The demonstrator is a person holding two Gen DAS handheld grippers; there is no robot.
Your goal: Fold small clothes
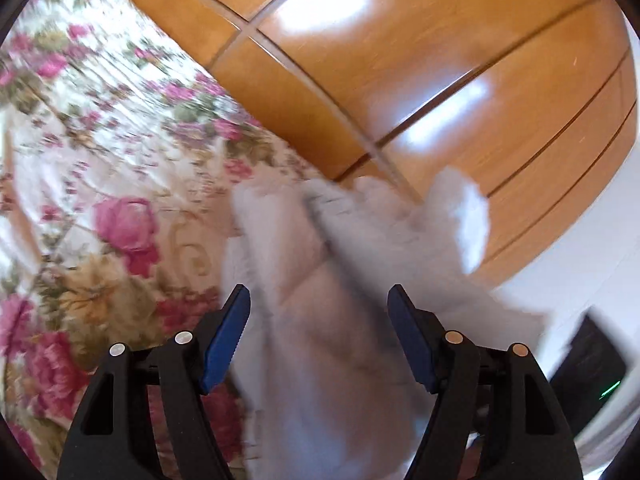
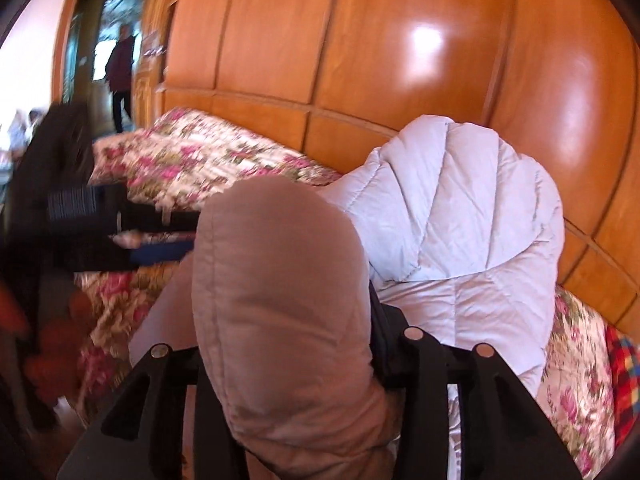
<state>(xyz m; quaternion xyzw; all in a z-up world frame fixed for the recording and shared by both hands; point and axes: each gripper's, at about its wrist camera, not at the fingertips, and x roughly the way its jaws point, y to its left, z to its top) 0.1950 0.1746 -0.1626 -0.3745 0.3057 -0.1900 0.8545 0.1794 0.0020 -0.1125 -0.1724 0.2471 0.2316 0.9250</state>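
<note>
Sleeve [image 2: 272,240] drapes lengthwise over my right claw [image 2: 286,304], pointing at the headboard [image 2: 400,60]; grip hidden, cannot tell. My left claw [image 1: 318,336], wide, straddles the jacket [image 1: 328,280].

Quilted, faintly sheened pale lilac cloth on the puffer jacket [image 2: 472,216], stitched in slanting channels; softer matt pinkish-beige cloth on its folded sleeve [image 2: 280,300]. Glossy varnished orange wood on the panelled wardrobe [image 2: 400,40], throwing bright glare spots. Satiny floral-printed cloth on the bedspread [image 1: 100,160]. Matt black plastic with ridged blue pads [image 1: 224,340] and small shiny metal pins on the left gripper [image 1: 319,334].
</note>
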